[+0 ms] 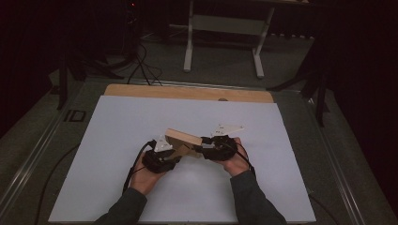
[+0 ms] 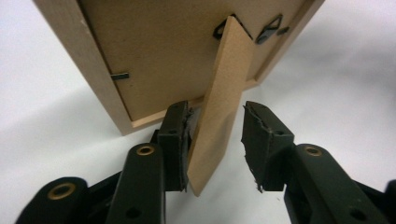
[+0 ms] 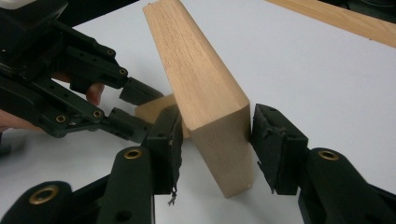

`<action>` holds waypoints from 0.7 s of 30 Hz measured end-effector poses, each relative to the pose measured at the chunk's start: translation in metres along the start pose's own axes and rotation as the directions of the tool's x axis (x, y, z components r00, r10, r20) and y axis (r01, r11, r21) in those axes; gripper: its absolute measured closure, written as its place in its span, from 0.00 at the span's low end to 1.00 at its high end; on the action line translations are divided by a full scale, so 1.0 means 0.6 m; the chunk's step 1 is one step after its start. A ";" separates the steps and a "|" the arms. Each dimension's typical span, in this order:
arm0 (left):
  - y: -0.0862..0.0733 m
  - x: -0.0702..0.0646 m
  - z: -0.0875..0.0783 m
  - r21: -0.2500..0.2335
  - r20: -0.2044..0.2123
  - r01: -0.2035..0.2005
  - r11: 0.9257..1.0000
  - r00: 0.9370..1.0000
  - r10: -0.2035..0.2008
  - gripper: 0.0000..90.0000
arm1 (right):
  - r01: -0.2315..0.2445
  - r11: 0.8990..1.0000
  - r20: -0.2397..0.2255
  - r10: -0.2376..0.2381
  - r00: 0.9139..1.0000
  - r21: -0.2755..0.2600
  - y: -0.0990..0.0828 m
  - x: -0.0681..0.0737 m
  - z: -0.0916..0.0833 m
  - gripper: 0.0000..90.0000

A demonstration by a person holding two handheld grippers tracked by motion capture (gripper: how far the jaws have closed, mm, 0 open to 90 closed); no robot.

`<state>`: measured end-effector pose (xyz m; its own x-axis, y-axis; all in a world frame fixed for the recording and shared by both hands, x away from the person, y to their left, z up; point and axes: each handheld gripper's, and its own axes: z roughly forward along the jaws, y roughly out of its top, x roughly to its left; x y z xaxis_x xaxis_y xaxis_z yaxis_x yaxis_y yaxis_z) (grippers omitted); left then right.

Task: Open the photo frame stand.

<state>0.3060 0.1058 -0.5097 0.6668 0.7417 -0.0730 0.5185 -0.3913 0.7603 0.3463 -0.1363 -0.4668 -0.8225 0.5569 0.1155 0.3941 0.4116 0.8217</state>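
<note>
A light wooden picture frame point(image 1: 180, 138) stands tilted on the white sheet point(image 1: 122, 126) between my two grippers. My left gripper point(image 1: 177, 152) comes at it from the left. In the left gripper view its jaws point(image 2: 217, 116) straddle the fibreboard stand leg point(image 2: 224, 93) on the frame's back point(image 2: 159, 56); the left pad touches the leg, the right pad stands clear, so it is open. My right gripper point(image 1: 198, 145) reaches from the right. Its jaws point(image 3: 218, 119) sit on either side of the frame's thick edge point(image 3: 196, 70), close to the wood without squeezing it. The left gripper point(image 3: 140, 109) is seen beyond.
The sheet covers a wooden tabletop whose far edge point(image 1: 187, 92) is bare. A small dark spot point(image 1: 222, 99) lies on that strip. Behind the table stand white desk legs point(image 1: 188, 47) and floor cables point(image 1: 141, 65). Metal rails point(image 1: 37, 150) run along both sides.
</note>
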 end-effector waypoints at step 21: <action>-0.018 0.000 -0.027 -0.016 0.030 0.030 0.999 0.999 -0.029 0.62 | 0.106 0.992 0.011 -0.106 0.994 0.062 -0.015 0.038 -0.002 0.50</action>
<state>0.2919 0.1187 -0.5075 0.6671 0.7361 -0.1144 0.5292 -0.3602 0.7683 0.3237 -0.1283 -0.4707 -0.8551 0.5181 0.0211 0.3297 0.5120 0.7931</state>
